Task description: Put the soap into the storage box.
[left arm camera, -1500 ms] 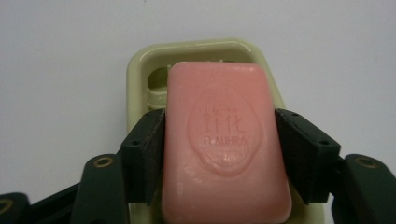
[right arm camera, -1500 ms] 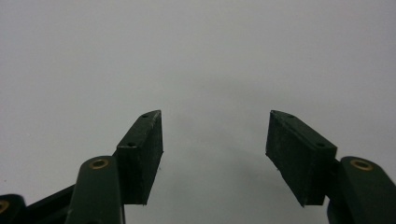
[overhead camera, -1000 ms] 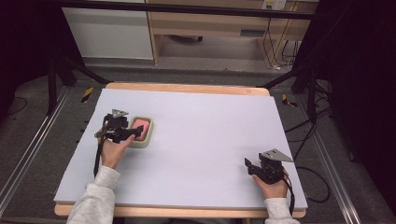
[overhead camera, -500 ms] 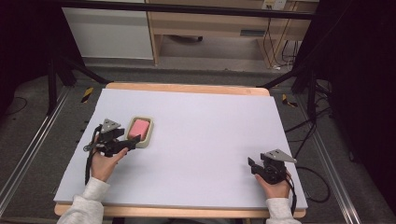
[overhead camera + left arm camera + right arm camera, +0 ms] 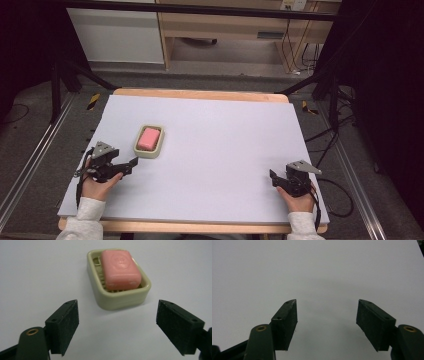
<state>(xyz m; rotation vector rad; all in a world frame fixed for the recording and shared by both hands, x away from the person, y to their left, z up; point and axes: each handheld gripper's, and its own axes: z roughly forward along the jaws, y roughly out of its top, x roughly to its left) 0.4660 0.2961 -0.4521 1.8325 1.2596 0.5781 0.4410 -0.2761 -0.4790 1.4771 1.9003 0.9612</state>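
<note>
Both grippers, left [image 5: 131, 163] and right [image 5: 272, 175], rest with fingers wide apart and empty near the worktop's [image 5: 225, 135] front corners, the soap dish [image 5: 149, 141] just beyond the left one.

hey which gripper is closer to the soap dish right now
Left. The left gripper sits just short of the soap dish, jaws open and pointing at it, not touching. The right gripper rests far across the table near its right edge.

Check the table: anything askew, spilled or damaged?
Nothing stands out. The pink bar of soap lies flat inside the beige ridged soap dish, which sits level on the pale grey table mat. No spills or marks. The left gripper and right gripper are open, holding nothing.
</note>
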